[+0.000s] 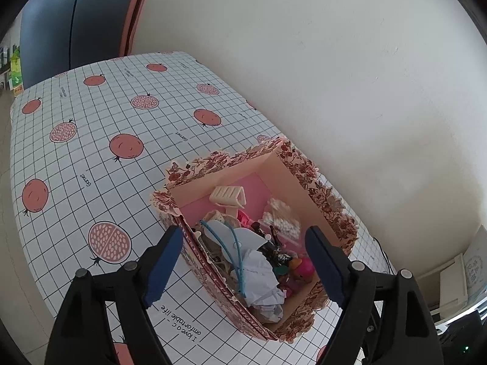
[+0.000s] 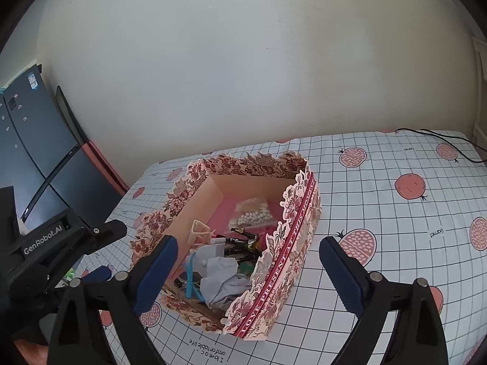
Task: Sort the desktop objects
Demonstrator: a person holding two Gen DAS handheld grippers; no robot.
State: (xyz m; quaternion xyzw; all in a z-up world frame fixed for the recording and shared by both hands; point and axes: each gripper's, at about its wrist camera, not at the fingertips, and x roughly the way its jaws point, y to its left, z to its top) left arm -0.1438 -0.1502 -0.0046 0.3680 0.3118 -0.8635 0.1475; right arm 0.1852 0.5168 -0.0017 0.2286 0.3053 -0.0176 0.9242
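A floral pink cardboard box [image 1: 307, 164] stands on the table by the wall; it also shows in the right wrist view [image 2: 301, 213]. Inside lie a bag of cotton swabs [image 1: 281, 217] [image 2: 251, 214], a cream hair clip [image 1: 228, 196] [image 2: 201, 231], crumpled white paper [image 1: 261, 279] [image 2: 220, 284], a blue cable tie [image 1: 234, 249] [image 2: 190, 276], a pink toy [image 1: 303, 269] and dark small items [image 2: 243, 241]. My left gripper [image 1: 243, 269] is open and empty, hovering over the box's near end. My right gripper [image 2: 248, 276] is open and empty above the box's near corner.
The table wears a white grid cloth with pomegranate prints [image 1: 126, 146] [image 2: 411, 185]. A black cable [image 2: 441, 140] lies at the table's far right. The white wall runs close behind the box. A dark cabinet [image 1: 76, 24] stands beyond the table's far end. The left gripper's body [image 2: 54, 243] shows at the left.
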